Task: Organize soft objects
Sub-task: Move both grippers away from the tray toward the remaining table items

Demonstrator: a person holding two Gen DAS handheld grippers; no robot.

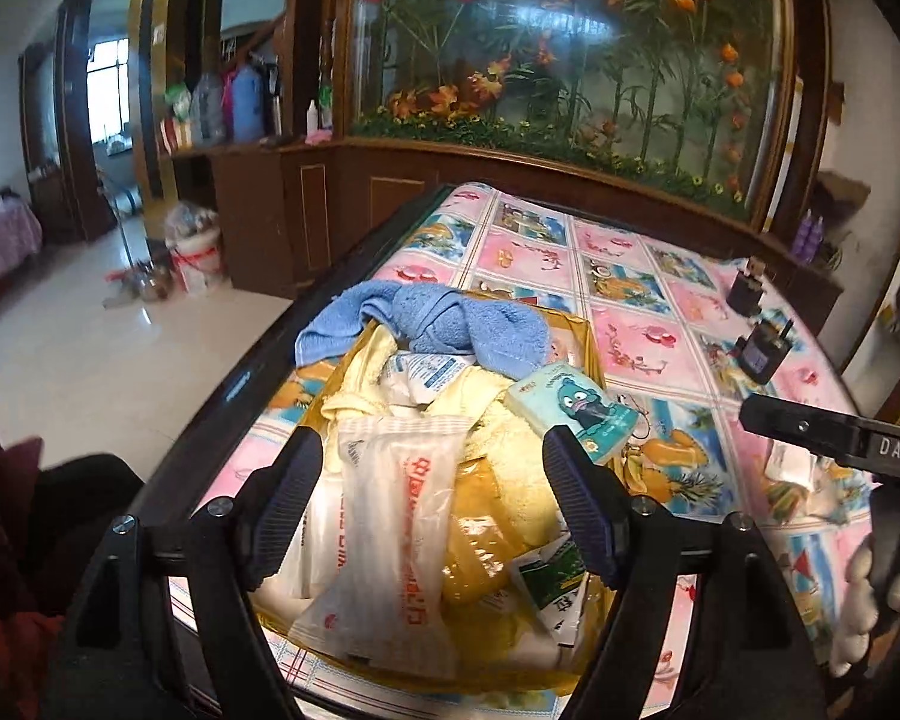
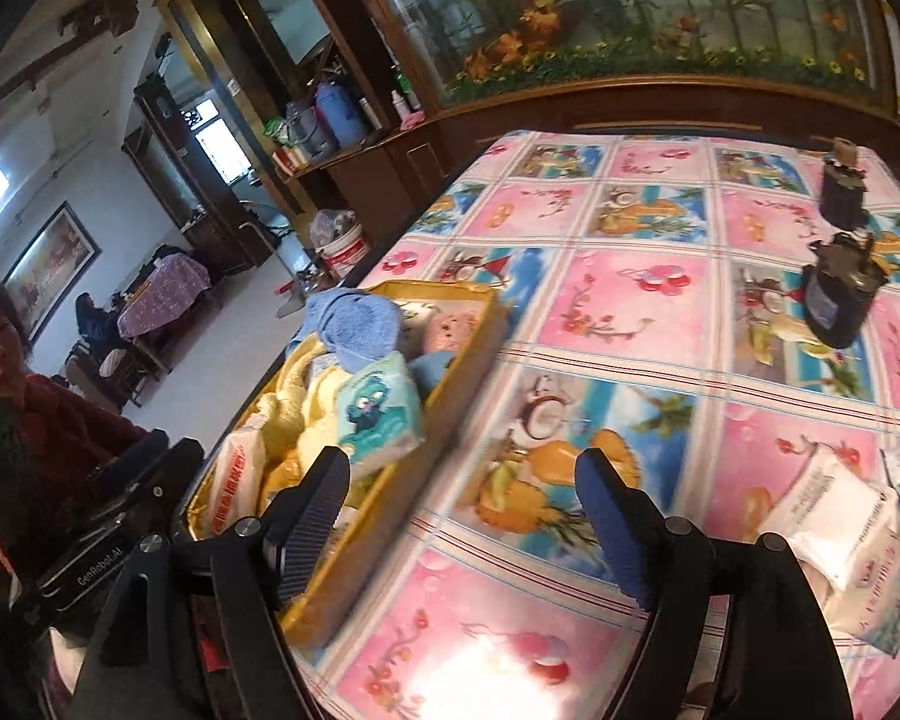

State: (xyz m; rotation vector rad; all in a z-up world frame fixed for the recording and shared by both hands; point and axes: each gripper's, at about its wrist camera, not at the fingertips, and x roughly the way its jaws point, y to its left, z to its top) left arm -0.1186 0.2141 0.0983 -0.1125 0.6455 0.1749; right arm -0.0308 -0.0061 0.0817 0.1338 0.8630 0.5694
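Two chargers (image 2: pixel 840 294), tissue packs (image 2: pixel 834 534), tablecloth (image 2: pixel 630 300)

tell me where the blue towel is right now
The blue towel is draped over the far end of the yellow tray, behind the cartoon tissue pack, on the table's left side in both wrist views.

Right gripper (image 2: pixel 462 516) gapes, seemingly empty, beside the yellow tray (image 2: pixel 462 324).

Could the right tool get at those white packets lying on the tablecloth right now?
Probably yes. The right tool is open and empty, the white packets lie uncovered just to its right, and only bare tablecloth sits between.
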